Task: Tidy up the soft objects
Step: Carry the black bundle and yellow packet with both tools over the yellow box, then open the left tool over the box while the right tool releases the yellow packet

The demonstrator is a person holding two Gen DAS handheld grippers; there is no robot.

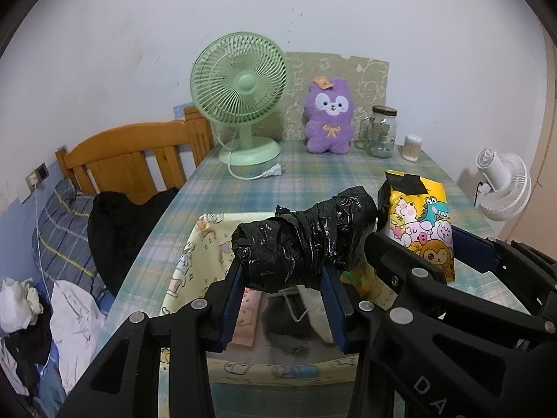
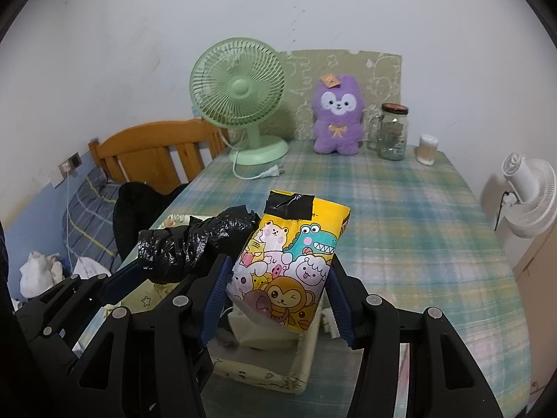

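My left gripper (image 1: 283,275) is shut on a black plastic-wrapped roll (image 1: 303,240) and holds it above a cartoon-print fabric bin (image 1: 181,271) on the table. The bin holds a pink pack (image 1: 249,317) and grey and white soft items (image 1: 296,320). My right gripper (image 2: 278,289) is shut on a yellow cartoon-animal pack (image 2: 289,261), held above the same bin (image 2: 257,372). The black roll (image 2: 188,244) shows left of it. The right gripper with the yellow pack (image 1: 421,223) also shows in the left wrist view. A purple plush (image 1: 329,115) (image 2: 339,118) sits at the table's back.
A green desk fan (image 1: 243,97) with a loose cord, a glass jar (image 1: 383,132) and a cotton-swab holder (image 1: 412,146) stand at the back of the plaid table (image 2: 417,244). A white fan (image 2: 529,198) is at the right. A bed with clothes (image 1: 69,296) lies at the left.
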